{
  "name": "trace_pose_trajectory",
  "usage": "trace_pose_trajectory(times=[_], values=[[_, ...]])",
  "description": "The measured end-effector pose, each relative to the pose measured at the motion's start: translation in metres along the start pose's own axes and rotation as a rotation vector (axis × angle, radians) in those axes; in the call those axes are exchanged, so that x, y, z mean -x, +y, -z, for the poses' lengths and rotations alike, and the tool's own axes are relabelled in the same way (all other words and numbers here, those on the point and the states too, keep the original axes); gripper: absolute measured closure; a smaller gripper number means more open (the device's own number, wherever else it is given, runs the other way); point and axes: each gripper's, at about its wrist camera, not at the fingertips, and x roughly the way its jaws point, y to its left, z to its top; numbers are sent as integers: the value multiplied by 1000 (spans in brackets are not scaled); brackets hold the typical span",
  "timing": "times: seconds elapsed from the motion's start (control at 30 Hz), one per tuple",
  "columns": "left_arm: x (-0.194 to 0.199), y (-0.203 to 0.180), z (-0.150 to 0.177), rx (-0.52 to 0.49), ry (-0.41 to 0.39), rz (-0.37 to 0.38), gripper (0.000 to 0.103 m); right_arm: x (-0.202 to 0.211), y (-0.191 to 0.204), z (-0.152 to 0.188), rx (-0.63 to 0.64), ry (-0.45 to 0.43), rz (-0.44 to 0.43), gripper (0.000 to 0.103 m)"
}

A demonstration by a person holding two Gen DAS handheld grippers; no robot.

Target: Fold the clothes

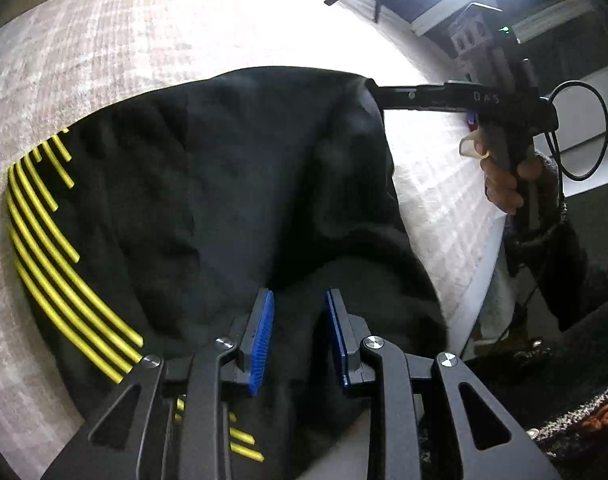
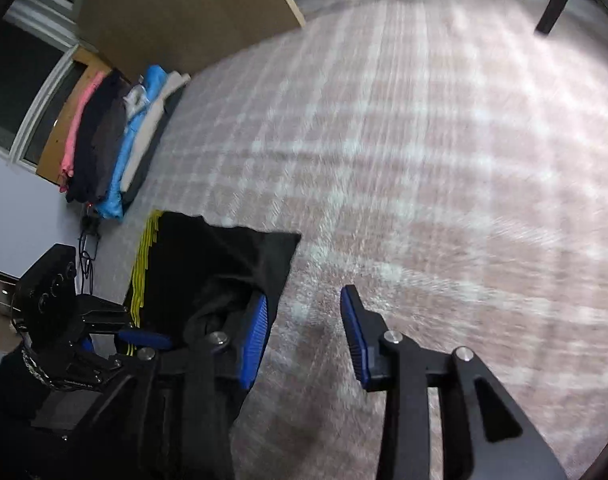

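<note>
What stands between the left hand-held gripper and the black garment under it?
Nothing visible. The left hand-held gripper hangs with its pads apart directly over the black garment, and only that cloth shows in the gap. The checked cover beside the garment is bare.

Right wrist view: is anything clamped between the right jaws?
No. The right gripper stands open over the bare checked bedspread, with the black garment lying beside its left pad, not between the two.

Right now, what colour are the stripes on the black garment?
Yellow stripes on the black garment, clearest in the left wrist view.
</note>
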Motion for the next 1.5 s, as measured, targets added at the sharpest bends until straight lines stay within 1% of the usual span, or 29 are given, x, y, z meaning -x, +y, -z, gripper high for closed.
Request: trace_pose_trajectory(times=[0.03,0.1,0.17,0.23,0.27,0.33,0.37,0.43,0.47,0.53,0.6,0.67,0.73,0.77,0.8,0.83,0.87,0.9,0.93,1.0,1.03,1.07,1.13,1.17,1.2,1.23,1.33,1.37,1.5], values=[[3,-2,2,-3,-9,8,78,7,7,0,11,-24,6,67],[-6,-6,1,1,-18,7,78,12,30,-2,56,-60,-34,67],[-7,-3,4,16,-13,1,78,3,52,-4,101,-46,-69,67],[-8,0,8,31,-7,-6,78,-13,60,-3,143,5,-15,67],[-3,0,10,33,-18,-10,78,-21,55,0,148,29,20,67],[15,5,14,50,-71,-38,78,-36,45,4,153,74,83,67],[23,9,18,70,-93,-43,78,-39,37,5,133,84,88,72],[42,18,28,109,-129,-60,78,-28,33,4,100,72,97,73],[51,22,34,126,-145,-75,78,-18,37,4,97,50,106,70],[62,22,48,141,-152,-85,78,8,53,11,122,9,65,70],[65,18,60,139,-146,-80,78,24,66,22,129,7,13,68],[58,9,67,118,-138,-67,78,27,81,44,116,31,-57,66],[46,6,74,100,-136,-33,78,13,97,69,110,86,-104,66],[40,3,77,89,-130,-15,78,2,100,79,113,114,-94,66],[31,0,77,73,-120,-14,74,-9,103,89,115,142,-85,66],[21,0,80,50,-91,-34,71,-19,105,99,117,167,-74,66],[15,2,85,36,-47,-69,72,-25,107,108,119,185,-61,66],[9,4,90,24,-2,-106,78,-29,109,116,127,199,-44,66],[12,5,92,27,-3,-101,77,-26,113,123,151,203,-18,66],[23,5,91,37,-18,-93,77,-16,116,125,158,223,-19,66],[29,5,89,42,-27,-95,76,-5,114,121,142,209,-37,66],[41,5,84,36,-64,-96,74,9,111,114,125,163,-42,66],[55,8,69,35,-112,-134,54,33,102,94,102,64,1,57],[62,14,58,30,-136,-161,50,40,97,84,89,19,38,47],[68,20,47,26,-160,-188,47,47,91,72,73,-34,68,42],[71,24,40,23,-171,-202,47,50,82,57,53,-86,83,41],[53,42,3,35,-183,-250,47,37,65,24,-9,-111,82,41],[48,49,-9,40,-184,-264,47,28,65,17,2,-96,94,41],[32,67,-35,-1,-153,-322,48,-9,63,-11,50,-33,147,41]])
